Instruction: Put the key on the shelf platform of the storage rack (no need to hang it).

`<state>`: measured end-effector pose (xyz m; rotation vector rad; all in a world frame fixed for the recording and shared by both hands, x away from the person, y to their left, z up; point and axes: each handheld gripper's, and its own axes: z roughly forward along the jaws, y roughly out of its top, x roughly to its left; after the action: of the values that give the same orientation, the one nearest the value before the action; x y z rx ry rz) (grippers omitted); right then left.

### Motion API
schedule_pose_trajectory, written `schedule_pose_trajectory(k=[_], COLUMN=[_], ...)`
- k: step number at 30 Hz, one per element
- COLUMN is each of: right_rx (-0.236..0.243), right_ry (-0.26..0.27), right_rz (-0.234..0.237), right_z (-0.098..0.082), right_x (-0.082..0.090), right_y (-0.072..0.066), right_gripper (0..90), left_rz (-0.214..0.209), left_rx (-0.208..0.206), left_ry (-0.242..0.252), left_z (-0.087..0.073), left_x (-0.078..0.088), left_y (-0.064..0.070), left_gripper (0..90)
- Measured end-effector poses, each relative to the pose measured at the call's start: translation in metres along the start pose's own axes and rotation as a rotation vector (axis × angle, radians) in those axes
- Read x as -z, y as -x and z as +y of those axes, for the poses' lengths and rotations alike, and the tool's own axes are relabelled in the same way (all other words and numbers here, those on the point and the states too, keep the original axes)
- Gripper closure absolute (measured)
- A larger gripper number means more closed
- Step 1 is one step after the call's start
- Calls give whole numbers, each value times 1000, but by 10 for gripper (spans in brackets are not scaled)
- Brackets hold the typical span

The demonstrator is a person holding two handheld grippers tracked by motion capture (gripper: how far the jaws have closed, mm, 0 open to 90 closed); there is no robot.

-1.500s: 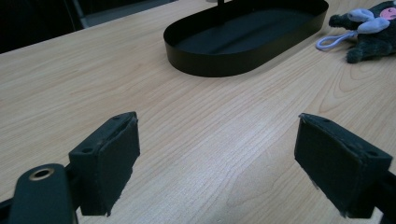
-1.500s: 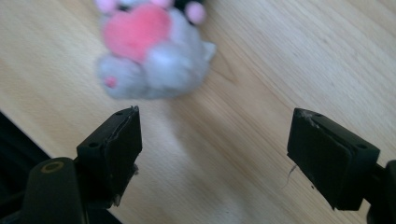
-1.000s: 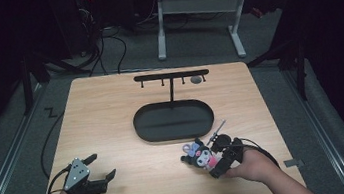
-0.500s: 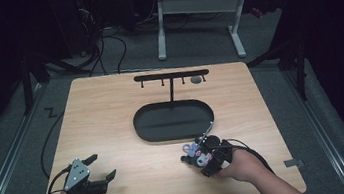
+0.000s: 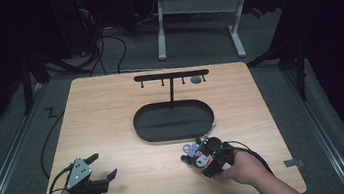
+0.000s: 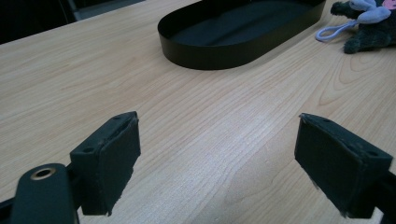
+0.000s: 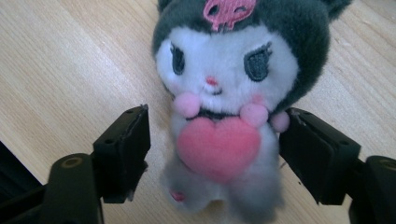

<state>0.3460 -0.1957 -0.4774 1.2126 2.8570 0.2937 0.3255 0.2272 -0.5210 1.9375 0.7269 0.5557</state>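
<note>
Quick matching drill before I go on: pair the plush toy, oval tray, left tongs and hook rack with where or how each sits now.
1. plush toy
2. oval tray
3. left tongs
4. hook rack

A. open above bare wood
B. standing at the tray's far side
C. between the right tongs' open jaws
D. table centre, empty

Pairs: 1-C, 2-D, 3-A, 4-B
</note>
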Motion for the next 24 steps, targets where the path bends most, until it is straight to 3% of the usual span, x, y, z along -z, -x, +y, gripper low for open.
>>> schedule_pose_trajectory(k=[4,11,13,16,21,22,24], right_rx=[17,18,6,-23,-10,-39,-15], right_ry=[4,-8,-2,-3,3,-2,14], right_rz=[10,-7,-1,19,7,1,-1], right_z=[-2,-3,-3,-3,-3,-3,-2], right_x=[0,-4,-2,0,3,8,10], right_y=[2,0,0,2,2,-1,2], right_gripper=[327,375,425,443,458,459,459], left_rz=[-3,-4,-6,-9,-8,-8,-11], left_rx=[-3,0,0,0,-2,-2,-3], left_ry=[-3,2,1,-2,-5,-5,-7], left_z=[0,0,0,0,0,0,0], left_x=[0,0,0,0,-1,-1,-1], left_y=[0,0,0,0,0,0,0], left_gripper=[149,149,149,149,149,150,150])
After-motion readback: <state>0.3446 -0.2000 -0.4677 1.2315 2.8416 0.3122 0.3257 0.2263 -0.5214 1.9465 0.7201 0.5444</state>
